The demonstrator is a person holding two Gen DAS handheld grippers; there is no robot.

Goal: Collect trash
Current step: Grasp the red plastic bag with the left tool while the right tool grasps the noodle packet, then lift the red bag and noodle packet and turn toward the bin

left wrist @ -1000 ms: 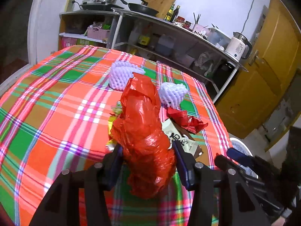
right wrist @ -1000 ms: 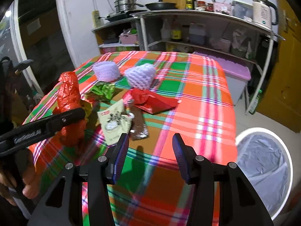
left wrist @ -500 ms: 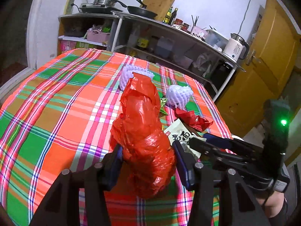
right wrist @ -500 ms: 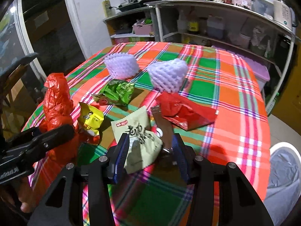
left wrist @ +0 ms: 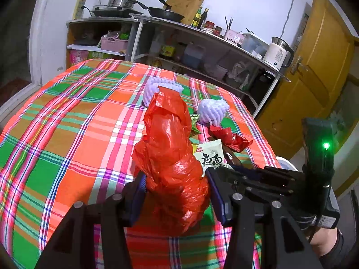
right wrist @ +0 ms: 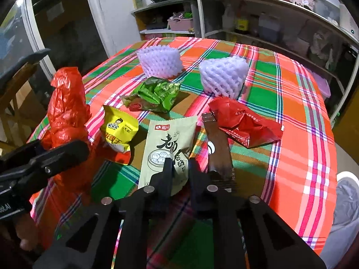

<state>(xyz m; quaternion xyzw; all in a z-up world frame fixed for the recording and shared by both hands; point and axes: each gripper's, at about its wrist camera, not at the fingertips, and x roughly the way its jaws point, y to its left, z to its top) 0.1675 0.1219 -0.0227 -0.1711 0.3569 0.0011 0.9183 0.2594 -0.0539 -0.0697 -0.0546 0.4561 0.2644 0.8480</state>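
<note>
In the left wrist view, the left gripper (left wrist: pixel 177 190) holds a crumpled red plastic bag (left wrist: pixel 170 157) between its fingers (left wrist: pixel 139 192); the bag stands up above the checked surface (left wrist: pixel 67 123). Beyond the bag there is a beige wrapper (left wrist: pixel 211 157), then a red wrapper (left wrist: pixel 231 136) and two white foam nets (left wrist: pixel 213 111). The right gripper (left wrist: pixel 226 168) comes in from the right side of the bag, at the near end of the beige wrapper.

In the right wrist view, the fingers (right wrist: pixel 168 170) of the right gripper (right wrist: pixel 179 168) are closing on the near corner of the beige wrapper (right wrist: pixel 168 143), which is pinched between them. Left of this wrapper lies a yellow wrapper (right wrist: pixel 119 130), behind it a green wrapper (right wrist: pixel 157 94). A brown wrapper (right wrist: pixel 218 148) lies just right of it, partly under the red wrapper (right wrist: pixel 242 123). The red bag (right wrist: pixel 67 112) is at the far left, in the left gripper. A white bin (right wrist: pixel 345 201) stands right of the surface (right wrist: pixel 291 103), below its edge.
</note>
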